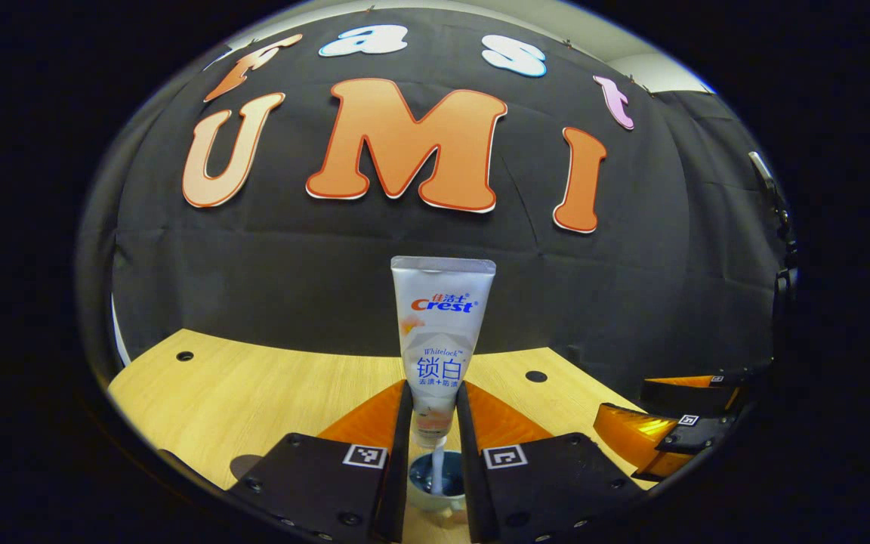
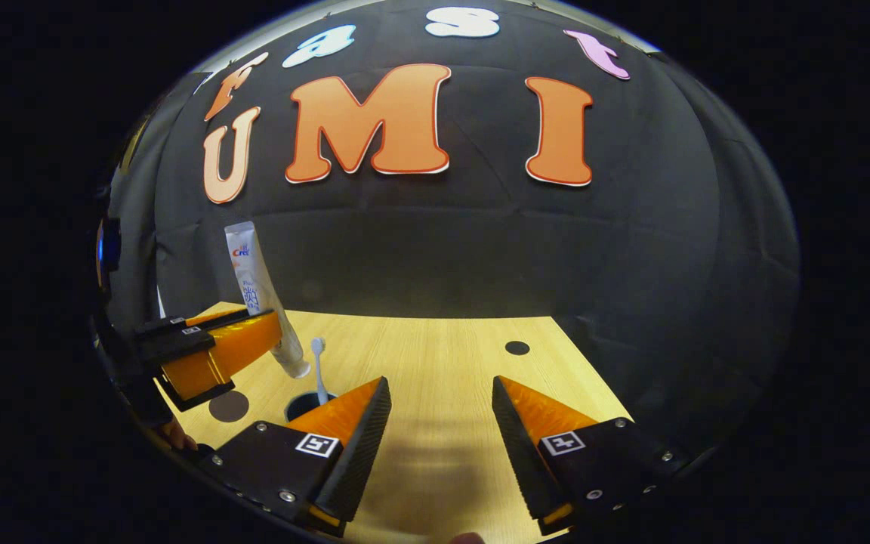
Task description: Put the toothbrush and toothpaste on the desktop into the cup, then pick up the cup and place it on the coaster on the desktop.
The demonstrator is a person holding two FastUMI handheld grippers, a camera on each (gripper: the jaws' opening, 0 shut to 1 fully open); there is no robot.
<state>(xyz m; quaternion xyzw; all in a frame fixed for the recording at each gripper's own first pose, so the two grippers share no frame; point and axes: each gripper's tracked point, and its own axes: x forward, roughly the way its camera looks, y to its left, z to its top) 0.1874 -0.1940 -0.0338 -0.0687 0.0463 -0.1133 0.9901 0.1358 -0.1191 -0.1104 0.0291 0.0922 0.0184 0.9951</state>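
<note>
Under me: light wood-grain bench (image 1: 254,393), bare across most of its top. Dark round holes in it: one far left (image 1: 184,355), one toward the right (image 1: 535,375). From my right side, one more hole (image 2: 516,347) near the back edge. Black cloth wall (image 2: 480,249) behind.

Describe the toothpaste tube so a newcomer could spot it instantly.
Start at the wooden desktop before the black wall. Above the cup on its left side, the left gripper pinches a white toothpaste tube, cap down, crimped end up. Unlike the thin toothbrush already in the cup, it is broad and flat.
</note>
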